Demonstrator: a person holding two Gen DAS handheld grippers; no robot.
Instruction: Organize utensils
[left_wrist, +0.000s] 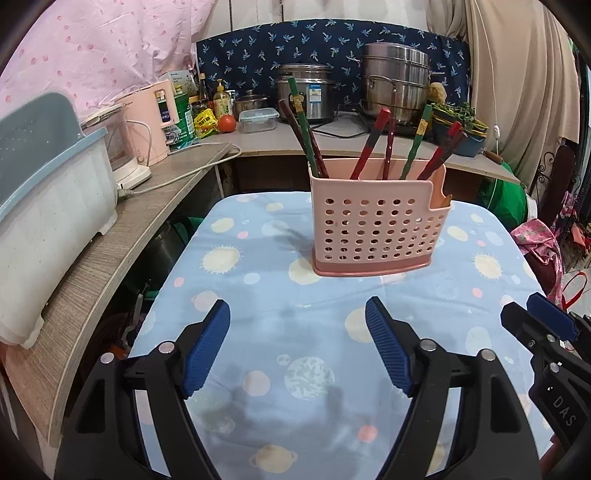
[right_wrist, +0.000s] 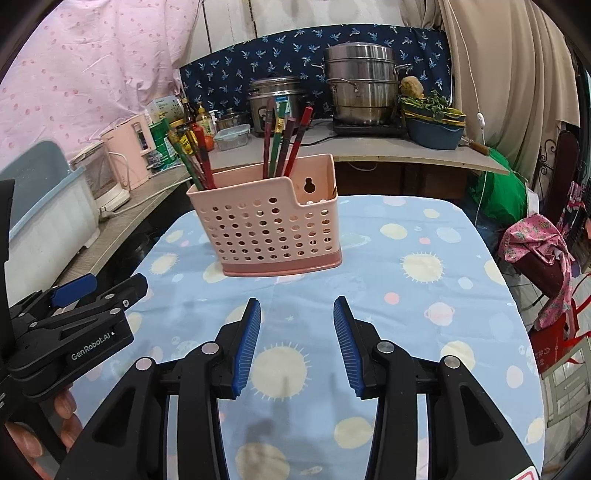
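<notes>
Left wrist view: the left gripper hangs over the near part of the counter, which wears a blue cloth printed with suns and planets. Its blue fingers are spread wide with nothing between them. Straight ahead, toward the far edge of the counter, stands the pink utensil holder, perforated and upright, its broad face turned to the camera. The chopsticks, red and green, stand in it with their long axes steeply upright and fanned out to left and right. At the right edge the right gripper comes into view; "DAS" can be read on its body.

Right wrist view: the right gripper also has its fingers parted and empty, though less widely. The utensil holder lies ahead and a little to the left, a keyhole slot showing in its back wall, the chopsticks rising from it. The left gripper sits low at the left, marked "GenRobot.AI".

Both grippers look about equally far from the holder; the left faces it more squarely. Any grasp on a chopstick would likely have to come from above, along its length.
</notes>
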